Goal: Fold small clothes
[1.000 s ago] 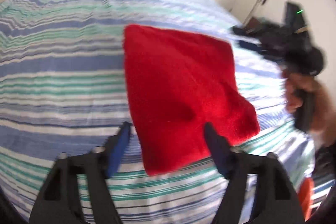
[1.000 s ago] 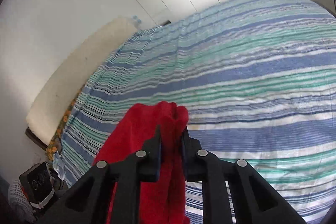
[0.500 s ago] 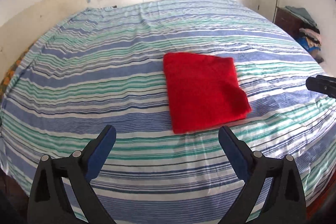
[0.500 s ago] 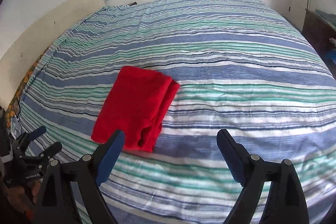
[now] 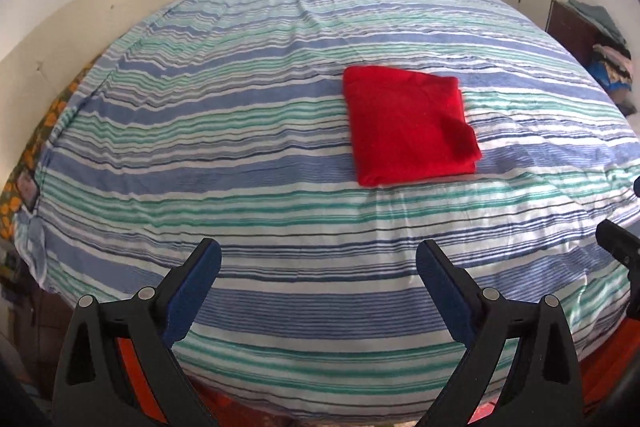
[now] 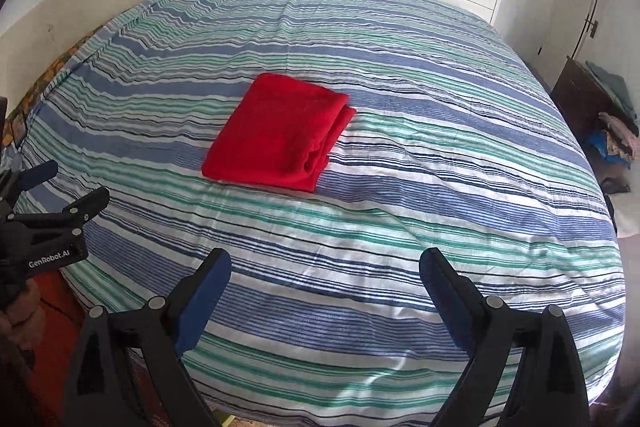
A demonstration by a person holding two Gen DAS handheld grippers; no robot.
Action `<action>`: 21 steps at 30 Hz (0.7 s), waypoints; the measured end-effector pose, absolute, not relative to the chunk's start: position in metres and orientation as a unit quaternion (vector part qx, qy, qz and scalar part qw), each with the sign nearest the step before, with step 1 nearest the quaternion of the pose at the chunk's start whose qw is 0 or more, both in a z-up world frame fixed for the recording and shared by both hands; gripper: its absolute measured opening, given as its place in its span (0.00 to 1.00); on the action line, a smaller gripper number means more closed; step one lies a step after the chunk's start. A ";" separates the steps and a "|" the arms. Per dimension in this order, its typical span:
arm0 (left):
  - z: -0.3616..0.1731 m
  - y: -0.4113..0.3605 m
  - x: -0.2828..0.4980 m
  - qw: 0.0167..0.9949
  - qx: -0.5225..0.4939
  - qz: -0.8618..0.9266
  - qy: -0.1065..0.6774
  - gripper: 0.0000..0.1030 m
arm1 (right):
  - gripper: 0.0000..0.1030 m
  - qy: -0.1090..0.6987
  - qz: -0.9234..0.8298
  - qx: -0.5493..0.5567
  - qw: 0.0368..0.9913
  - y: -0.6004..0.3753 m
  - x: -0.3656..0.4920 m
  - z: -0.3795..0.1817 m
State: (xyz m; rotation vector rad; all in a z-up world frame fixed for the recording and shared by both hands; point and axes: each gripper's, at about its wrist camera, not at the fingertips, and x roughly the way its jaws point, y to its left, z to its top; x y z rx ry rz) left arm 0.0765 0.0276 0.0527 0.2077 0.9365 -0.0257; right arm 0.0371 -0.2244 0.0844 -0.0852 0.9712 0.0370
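Folded red cloth [image 5: 410,129] is lying on the striped bed [image 5: 240,155]; left gripper [image 5: 318,267] and right gripper [image 6: 324,277] are hovering near its edge, fingers spread wide, holding nothing.

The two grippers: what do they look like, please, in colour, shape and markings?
The left gripper and the right gripper look alike: black plastic V-shaped arms with round silver rivets, each finger ending in a blue pad. Seen from the right wrist, the left gripper's side carries white "GenRobot.AI" lettering.
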 end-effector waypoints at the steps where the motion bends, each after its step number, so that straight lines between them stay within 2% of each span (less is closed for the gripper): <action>1: 0.053 0.028 0.075 0.885 0.102 -0.012 0.455 0.96 | 0.92 0.469 0.016 -0.046 0.882 -0.222 0.035 0.084; 21: 0.069 0.021 0.049 0.882 0.104 -0.035 0.459 0.96 | 0.92 0.480 -0.004 -0.056 0.875 -0.206 -0.001 0.091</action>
